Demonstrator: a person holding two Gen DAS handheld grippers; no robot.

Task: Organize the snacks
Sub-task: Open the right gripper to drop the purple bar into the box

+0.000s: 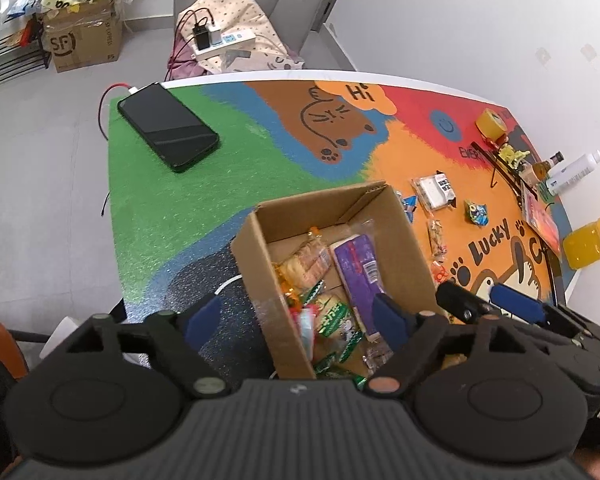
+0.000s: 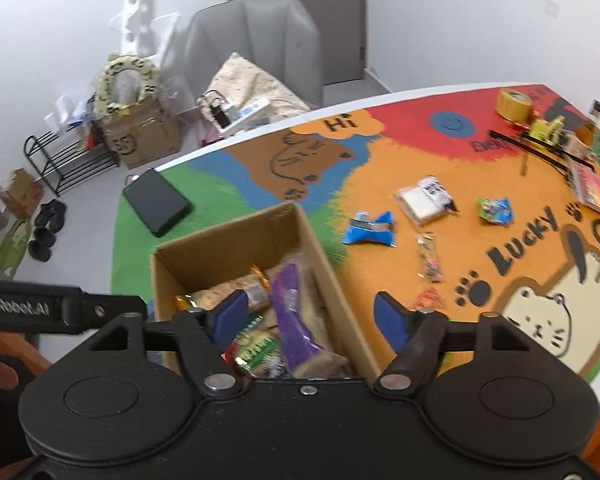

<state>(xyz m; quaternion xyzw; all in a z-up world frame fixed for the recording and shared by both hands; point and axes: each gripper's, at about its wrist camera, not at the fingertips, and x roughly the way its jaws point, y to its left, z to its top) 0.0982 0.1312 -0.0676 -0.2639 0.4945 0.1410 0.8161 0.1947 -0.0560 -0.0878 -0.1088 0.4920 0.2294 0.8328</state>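
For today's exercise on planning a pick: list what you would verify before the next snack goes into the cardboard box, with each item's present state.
1. Left hand-held gripper empty, jaws apart: ok.
2. Right hand-held gripper empty, jaws apart: ok.
3. Cardboard box open-topped with room at its far end: ok.
4. All snacks packed: not ok; blue packet, white packet, green packet lie on the mat.
5. Phone clear of the snacks: ok.

Your left gripper [image 1: 296, 316] sits wide open straddling the cardboard box [image 1: 260, 276] wall, purple snack pack [image 1: 358, 272] lying inside.
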